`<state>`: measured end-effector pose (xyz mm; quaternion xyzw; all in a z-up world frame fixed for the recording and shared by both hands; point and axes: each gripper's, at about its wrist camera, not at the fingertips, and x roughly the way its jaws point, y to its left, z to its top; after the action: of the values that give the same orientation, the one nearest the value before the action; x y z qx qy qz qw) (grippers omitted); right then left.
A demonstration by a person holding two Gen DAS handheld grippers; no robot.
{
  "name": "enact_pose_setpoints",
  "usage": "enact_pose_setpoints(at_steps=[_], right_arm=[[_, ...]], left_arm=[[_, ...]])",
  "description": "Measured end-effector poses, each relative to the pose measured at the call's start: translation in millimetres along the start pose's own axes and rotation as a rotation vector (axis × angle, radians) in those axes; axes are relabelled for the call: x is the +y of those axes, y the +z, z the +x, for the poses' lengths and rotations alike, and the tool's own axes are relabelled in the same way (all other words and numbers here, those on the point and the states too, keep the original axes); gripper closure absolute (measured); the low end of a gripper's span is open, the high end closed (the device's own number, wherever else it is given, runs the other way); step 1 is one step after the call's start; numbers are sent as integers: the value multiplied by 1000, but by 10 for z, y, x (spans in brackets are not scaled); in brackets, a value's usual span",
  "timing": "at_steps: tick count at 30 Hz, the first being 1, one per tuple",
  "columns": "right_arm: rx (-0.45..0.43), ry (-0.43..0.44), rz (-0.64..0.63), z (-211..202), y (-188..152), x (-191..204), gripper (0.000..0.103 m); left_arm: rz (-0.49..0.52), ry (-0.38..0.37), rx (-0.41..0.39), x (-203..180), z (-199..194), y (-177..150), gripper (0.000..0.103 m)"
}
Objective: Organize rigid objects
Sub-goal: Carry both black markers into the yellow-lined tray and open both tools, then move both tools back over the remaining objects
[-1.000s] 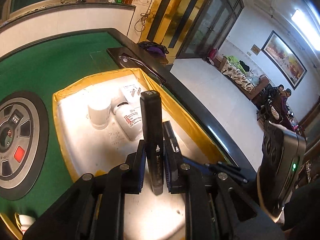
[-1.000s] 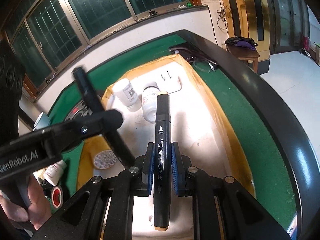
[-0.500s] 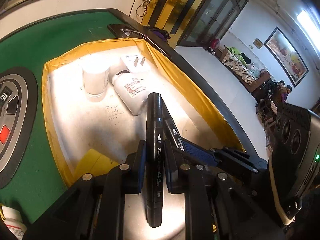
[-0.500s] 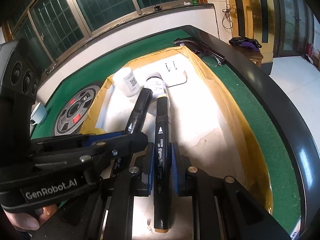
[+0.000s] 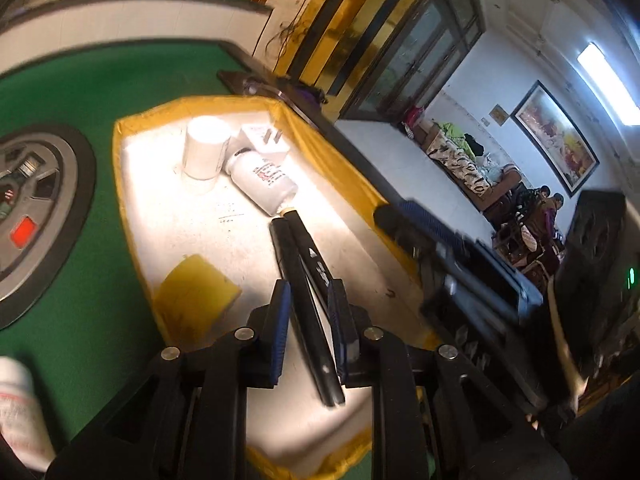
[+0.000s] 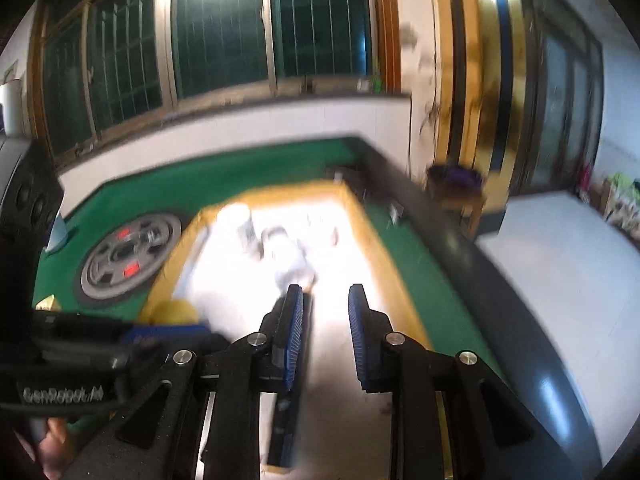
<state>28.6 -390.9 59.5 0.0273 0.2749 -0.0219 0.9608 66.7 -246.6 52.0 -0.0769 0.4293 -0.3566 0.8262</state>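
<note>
Markers inside yellow-rimmed tray

We saw two black markers lying side by side, touching, on white floor of yellow-rimmed tray, far tips near base of toppled white bottle. One marker showed white print and pale end. We noted bottle on its side, red-printed label up, beside upright white jar. White plug adapter lay flat behind bottle, prongs up. Right wrist view too blurred for detail.
</note>
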Motion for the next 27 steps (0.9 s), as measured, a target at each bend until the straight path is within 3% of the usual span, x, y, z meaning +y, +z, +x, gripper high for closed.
enact_pose_setpoints(at_steps=[6,10,15,21,23,25,27], right_arm=[[-88,127,84,-157,57,-71,82],[-130,182,65,-217,61,1,82],[-173,180,-2,-333,39,181,78],[-166,260,-16,-445,-75,434,78],[-154,323,28,-528,-142,509,78],[-106,458,103,-568,-201,577,78],[-29,565,94,-567,-271,793,78]], left_arm=[[83,30,-92,-172,-405,-243,87],[137,34,-123,-141,-622,-449,87],[129,95,-125,159,-926,-731,87],[130,177,-155,548,-1323,-968,86],[131,193,-166,687,-1430,-1034,86],[120,233,-175,848,-1536,-1093,86],[96,267,-191,989,-1626,-1162,86]])
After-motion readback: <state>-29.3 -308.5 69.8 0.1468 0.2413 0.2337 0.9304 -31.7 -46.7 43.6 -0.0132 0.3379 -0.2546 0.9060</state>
